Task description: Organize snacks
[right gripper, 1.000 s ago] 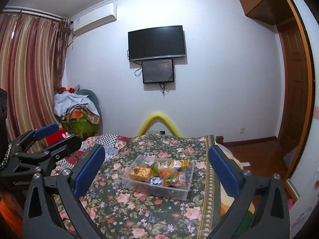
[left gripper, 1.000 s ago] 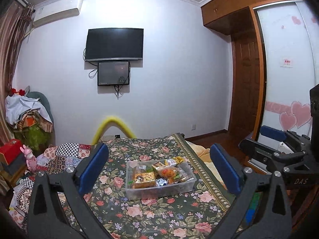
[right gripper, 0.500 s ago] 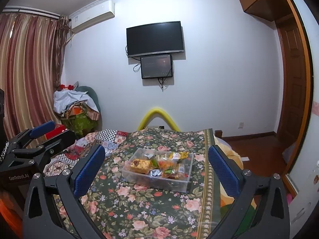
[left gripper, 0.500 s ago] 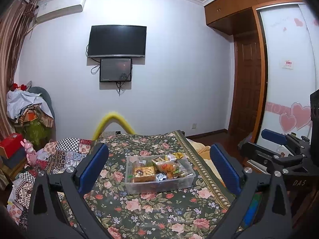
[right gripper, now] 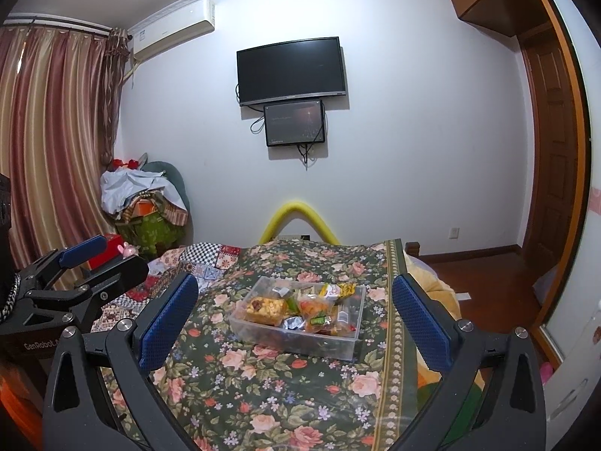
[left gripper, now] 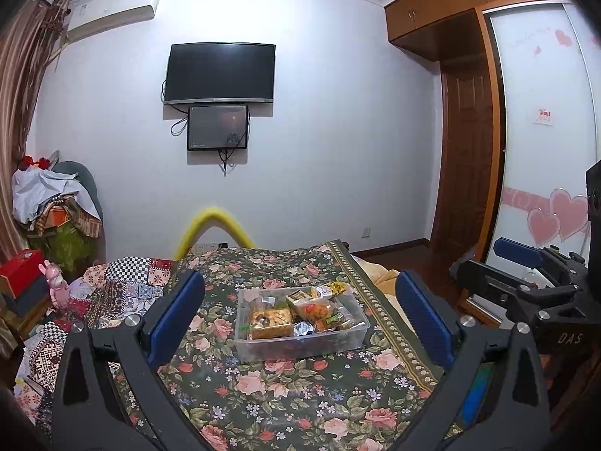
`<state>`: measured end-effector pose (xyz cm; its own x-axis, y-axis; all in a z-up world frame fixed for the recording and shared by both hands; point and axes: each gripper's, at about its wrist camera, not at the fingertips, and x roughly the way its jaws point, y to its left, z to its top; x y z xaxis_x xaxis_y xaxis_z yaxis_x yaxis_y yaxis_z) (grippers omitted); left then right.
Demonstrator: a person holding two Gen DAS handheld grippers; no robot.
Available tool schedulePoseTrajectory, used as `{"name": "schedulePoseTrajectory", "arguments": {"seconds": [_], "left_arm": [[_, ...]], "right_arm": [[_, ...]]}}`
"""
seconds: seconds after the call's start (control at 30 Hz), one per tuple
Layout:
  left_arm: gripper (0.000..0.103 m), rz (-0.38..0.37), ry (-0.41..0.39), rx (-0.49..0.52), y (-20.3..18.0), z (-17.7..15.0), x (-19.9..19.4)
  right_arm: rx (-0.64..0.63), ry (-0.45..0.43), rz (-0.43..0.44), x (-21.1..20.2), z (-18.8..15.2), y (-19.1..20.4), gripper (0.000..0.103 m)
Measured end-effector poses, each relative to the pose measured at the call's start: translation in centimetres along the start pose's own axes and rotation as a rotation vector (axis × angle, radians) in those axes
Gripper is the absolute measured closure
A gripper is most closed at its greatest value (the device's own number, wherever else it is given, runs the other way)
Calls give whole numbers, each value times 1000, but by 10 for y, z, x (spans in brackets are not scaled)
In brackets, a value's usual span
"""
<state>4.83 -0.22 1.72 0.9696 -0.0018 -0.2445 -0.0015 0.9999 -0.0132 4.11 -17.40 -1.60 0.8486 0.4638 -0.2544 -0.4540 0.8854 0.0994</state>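
Here, a clear plastic container (left gripper: 300, 332) sits on a dark floral bedspread (left gripper: 300, 394), packed with wrapped snacks: a box of golden biscuit-like pieces (left gripper: 271, 322) at its near left corner, an orange-printed packet (left gripper: 314, 310) next to it, and a yellow-green wrapper (left gripper: 337, 287) toward the far right corner. The left gripper (left gripper: 299, 317) is held above the bedspread with its blue-padded fingers spread wide apart and nothing between them; the container shows in the gap, well beyond the fingertips. The right gripper (right gripper: 295, 317) is likewise released and empty, its fingers framing the same container (right gripper: 300, 338) from a little to the right. In the left wrist view the right gripper (left gripper: 526, 274) appears at the right edge, and in the right wrist view the left gripper (right gripper: 80, 270) appears at the left edge; the two are side by side, apart from each other. On the far wall hangs a dark television (right gripper: 291, 69) with a smaller screen (right gripper: 295, 123) just beneath it. A yellow arch (right gripper: 298, 220) rises behind the foot of the bed, a patchwork quilt (left gripper: 124, 285) lies left of the floral cover, and striped curtains (right gripper: 49, 143) hang on the left.
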Motion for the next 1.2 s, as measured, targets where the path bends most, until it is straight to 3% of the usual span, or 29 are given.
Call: {"name": "schedulePoseTrajectory", "arguments": {"seconds": [1.2], "left_arm": [[0, -22, 25, -29, 3, 0, 6]], "right_arm": [[3, -5, -1, -3, 4, 4, 0]]}}
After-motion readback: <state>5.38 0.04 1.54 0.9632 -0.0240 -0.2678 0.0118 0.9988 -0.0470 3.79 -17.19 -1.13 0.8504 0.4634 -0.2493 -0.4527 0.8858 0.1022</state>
